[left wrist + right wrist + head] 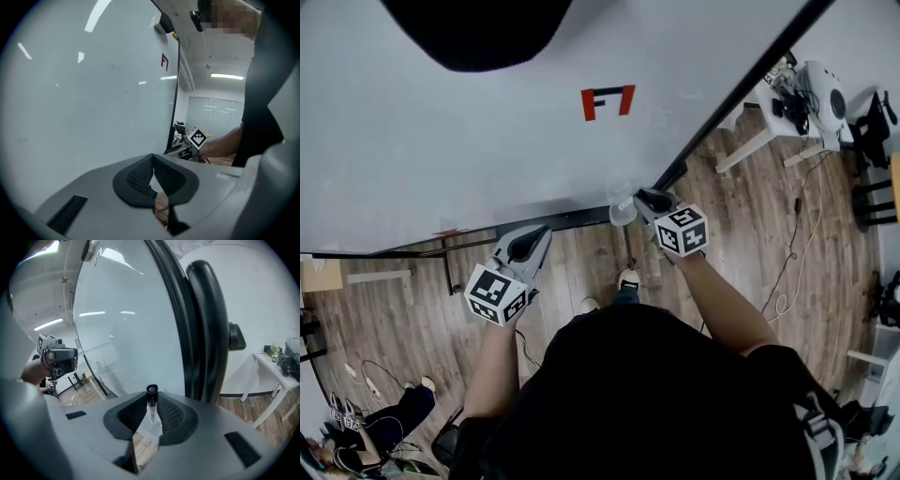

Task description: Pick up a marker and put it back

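A marker (pixel 151 412) with a white body and a black cap stands upright between the jaws of my right gripper (pixel 151 414), which is shut on it. In the head view that gripper (pixel 645 201) is at the whiteboard's (pixel 487 141) lower right corner, close to its black frame (pixel 741 94); the pale marker (pixel 622 214) shows just left of its tips. My left gripper (pixel 532 246) hangs lower left, below the board's bottom rail, shut with nothing between its pads (pixel 140 174).
A red mark (pixel 607 101) is on the whiteboard. The black bottom rail (pixel 572 221) runs under the board. A white table with equipment (pixel 811 94) stands at the upper right on the wooden floor. Someone sits on the floor at the lower left (pixel 384 422).
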Demonstrator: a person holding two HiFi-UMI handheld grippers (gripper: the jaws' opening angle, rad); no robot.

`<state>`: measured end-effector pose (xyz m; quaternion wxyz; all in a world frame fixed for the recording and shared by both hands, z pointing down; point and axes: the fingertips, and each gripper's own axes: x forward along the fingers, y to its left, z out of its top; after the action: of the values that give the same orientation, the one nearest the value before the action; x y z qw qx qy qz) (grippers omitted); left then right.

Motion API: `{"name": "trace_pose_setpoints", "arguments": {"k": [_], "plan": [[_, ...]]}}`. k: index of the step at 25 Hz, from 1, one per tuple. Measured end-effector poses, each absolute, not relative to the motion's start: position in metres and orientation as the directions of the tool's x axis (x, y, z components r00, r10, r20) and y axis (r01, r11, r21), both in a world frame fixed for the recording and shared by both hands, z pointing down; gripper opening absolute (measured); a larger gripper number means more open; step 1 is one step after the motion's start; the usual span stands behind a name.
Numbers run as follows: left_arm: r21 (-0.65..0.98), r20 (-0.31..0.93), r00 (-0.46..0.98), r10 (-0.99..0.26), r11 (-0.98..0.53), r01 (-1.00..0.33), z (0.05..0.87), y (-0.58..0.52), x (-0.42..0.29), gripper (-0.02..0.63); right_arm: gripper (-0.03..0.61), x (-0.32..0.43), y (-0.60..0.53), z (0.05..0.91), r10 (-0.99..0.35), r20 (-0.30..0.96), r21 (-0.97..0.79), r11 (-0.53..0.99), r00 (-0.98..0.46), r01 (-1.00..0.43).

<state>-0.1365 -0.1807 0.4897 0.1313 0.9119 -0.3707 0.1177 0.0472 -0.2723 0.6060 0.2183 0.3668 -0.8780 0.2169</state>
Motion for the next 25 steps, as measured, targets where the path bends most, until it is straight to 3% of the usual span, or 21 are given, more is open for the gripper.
{"name": "trace_pose_setpoints", "arguments": {"k": [25], "plan": [[0.102,0.25,0.735,-0.63,-0.738,-0.667,0.458,-0.158,-0.136,0.012,0.061,0.078,-0.224,0.54,-0.629,0.477,-0.183,0.611,-0.613,-0.77]]}}
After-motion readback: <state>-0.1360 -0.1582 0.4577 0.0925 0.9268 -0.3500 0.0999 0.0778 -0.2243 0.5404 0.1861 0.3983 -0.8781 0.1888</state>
